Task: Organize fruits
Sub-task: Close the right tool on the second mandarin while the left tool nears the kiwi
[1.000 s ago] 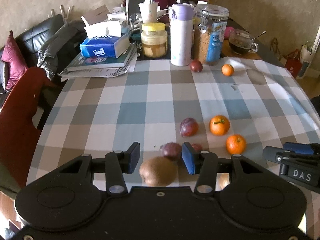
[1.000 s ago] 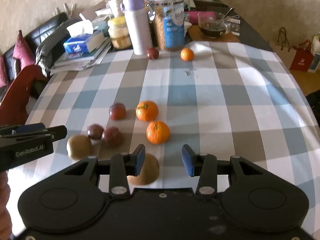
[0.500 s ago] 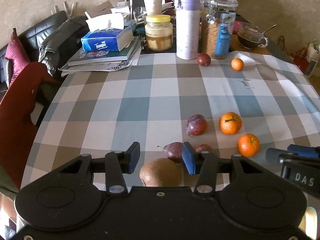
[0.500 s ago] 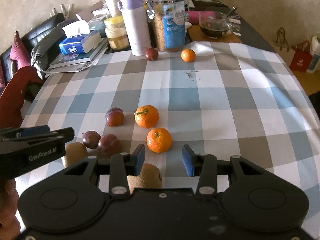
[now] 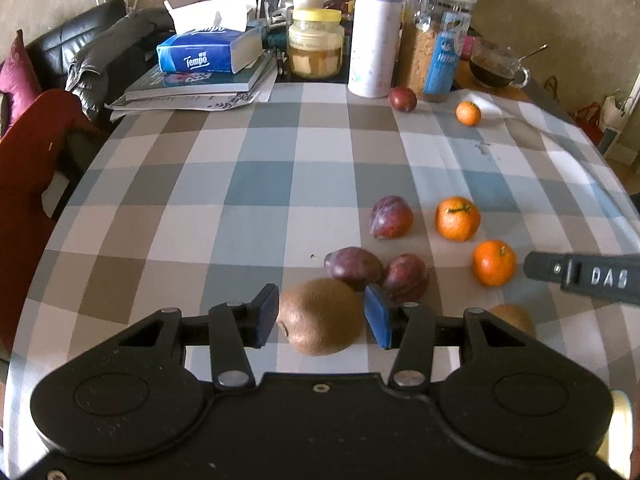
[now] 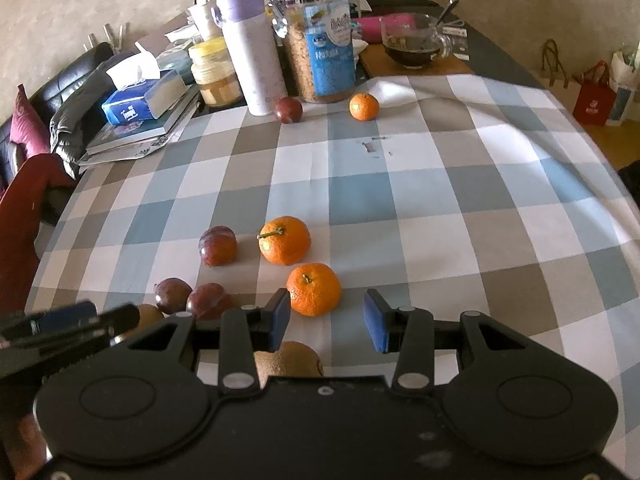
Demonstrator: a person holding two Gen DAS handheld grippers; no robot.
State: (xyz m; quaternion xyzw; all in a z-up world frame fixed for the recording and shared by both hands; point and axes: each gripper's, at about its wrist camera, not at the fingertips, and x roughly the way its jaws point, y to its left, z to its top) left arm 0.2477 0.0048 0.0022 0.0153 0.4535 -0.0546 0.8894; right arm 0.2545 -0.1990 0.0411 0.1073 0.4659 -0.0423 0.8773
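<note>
We find the left tongs (image 5: 321,316) apart, their blue pads flanking a brown kiwi (image 5: 321,315) that sits on the desk (image 5: 260,184); a narrow gap shows on each side, and we cannot tell whether either pad touches the skin. Just beyond the right pad, two dark plums (image 5: 352,267) lie touching each other. A third plum (image 5: 390,222) rests further ahead and to the right.

We find the right tongs (image 6: 326,320) wide apart and gripping nothing. A second kiwi (image 6: 290,360) lies beneath the left finger, partly hidden by the housing. A mandarin (image 6: 314,289) sits just ahead of the left pad, seemingly close beside it. A larger stemmed mandarin (image 6: 285,240) lies beyond it. Far ahead, a lone plum (image 6: 288,109) and a small mandarin (image 6: 364,107) stand beside the thermos (image 6: 254,52) and cereal jar (image 6: 316,40).
</note>
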